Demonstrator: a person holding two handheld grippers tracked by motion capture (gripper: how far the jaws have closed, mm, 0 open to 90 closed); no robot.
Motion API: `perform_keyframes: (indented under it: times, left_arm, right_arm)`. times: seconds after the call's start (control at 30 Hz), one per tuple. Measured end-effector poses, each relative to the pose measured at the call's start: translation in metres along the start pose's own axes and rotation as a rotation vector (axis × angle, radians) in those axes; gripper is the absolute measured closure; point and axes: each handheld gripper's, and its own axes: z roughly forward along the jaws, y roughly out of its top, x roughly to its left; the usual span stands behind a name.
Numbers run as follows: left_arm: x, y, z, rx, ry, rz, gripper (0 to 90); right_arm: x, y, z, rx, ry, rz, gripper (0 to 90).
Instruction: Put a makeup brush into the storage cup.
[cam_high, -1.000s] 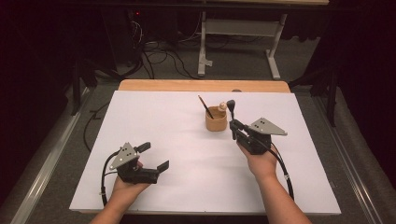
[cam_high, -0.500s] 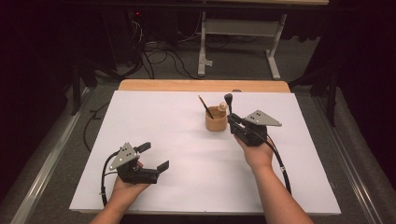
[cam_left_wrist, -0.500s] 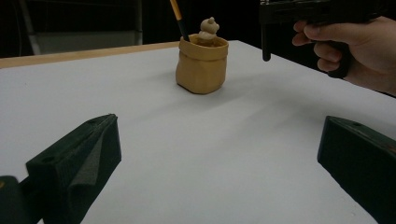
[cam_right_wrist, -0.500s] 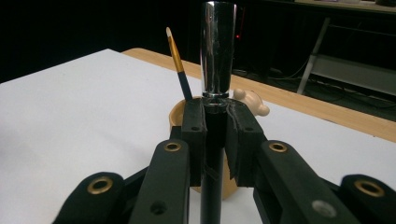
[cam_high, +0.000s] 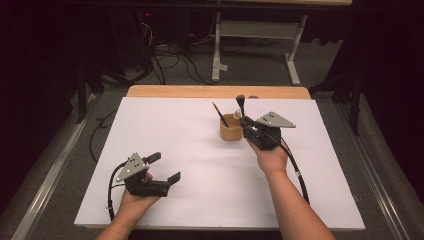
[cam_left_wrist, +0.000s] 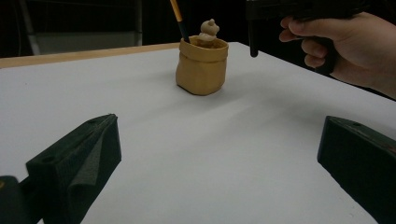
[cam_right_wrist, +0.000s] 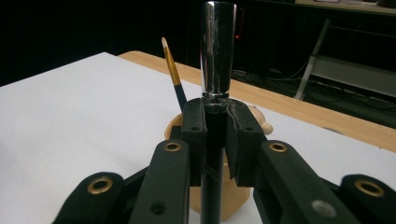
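Left gripper (cam_high: 162, 167) rests low on the counter (cam_high: 180, 145) near its front left edge, held from behind by the left hand (cam_high: 134, 200), forearm entering from the bottom; fingers (cam_left_wrist: 77, 163) wide apart with nothing between them, pointing toward the middle of the sheet. Broad bare white counter lies ahead of it and to its right, open all the way to the pot. Tan pot (cam_high: 231, 131) stands upright right of centre, toward the far edge, with a paintbrush (cam_high: 220, 114) leaning out to its left and a small pale figure (cam_left_wrist: 208, 30) at its rim. Right gripper (cam_high: 243, 120) is held above the counter just beside the pot's right side, right hand (cam_high: 270, 155) behind it, forearm running diagonally from the bottom edge. Its fingers (cam_right_wrist: 194, 135) are clamped on a dark-handled tool with a shiny metal end (cam_right_wrist: 218, 49), which stands upright over the pot's rim. Right of the gripper the counter is bare to its right edge; the wooden strip (cam_high: 200, 91) borders the far side.
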Motion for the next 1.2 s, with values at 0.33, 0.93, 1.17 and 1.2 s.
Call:
perform_keyframes:
  times: [0.33,0.93,1.17,1.2]
  left_arm:
    - [0.000,0.000,0.000,-0.002,-0.004,-0.002,0.2]
    - [0.000,0.000,-0.002,-0.013,-0.011,-0.020,0.2]
    - [0.002,0.000,-0.005,-0.019,-0.006,-0.030,0.2]
    - [0.003,0.000,-0.005,-0.020,-0.004,-0.032,0.2]
  right_arm:
    - [-0.001,0.010,0.007,-0.013,-0.002,0.009,81.2]
    - [0.006,0.024,0.026,-0.031,-0.001,0.007,81.2]
    - [0.010,0.024,0.035,-0.034,0.001,-0.003,81.2]
    - [0.010,0.024,0.036,-0.030,-0.004,0.001,81.2]
